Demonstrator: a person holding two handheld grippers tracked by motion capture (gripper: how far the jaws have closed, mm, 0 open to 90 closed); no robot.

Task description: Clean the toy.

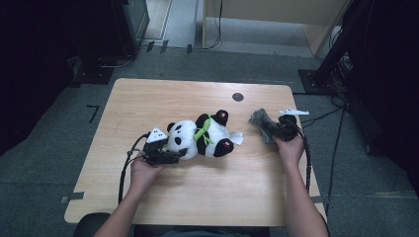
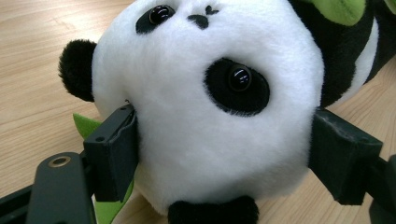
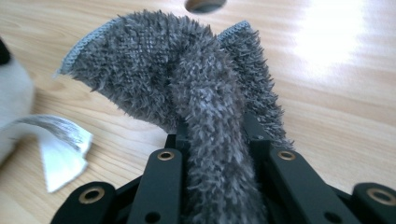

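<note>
A black-and-white panda plush (image 1: 205, 136) with a green scarf lies on its side in the middle of the wooden table (image 1: 148, 98). My left gripper (image 1: 174, 149) is shut on its white head (image 2: 210, 116), with one black jaw pressed into each side. At the right, my right gripper (image 1: 271, 126) is shut on a fuzzy grey cloth (image 1: 259, 118). The cloth (image 3: 187, 79) stands up from between the jaws of the right gripper (image 3: 217, 137) and folds over toward the table.
The panda's white tag (image 1: 237, 138) lies on the table between the plush and the cloth, and also appears as the tag (image 3: 58, 151) at the left. A round cable hole (image 1: 237, 97) sits near the far edge. Dark stands and cables surround the table.
</note>
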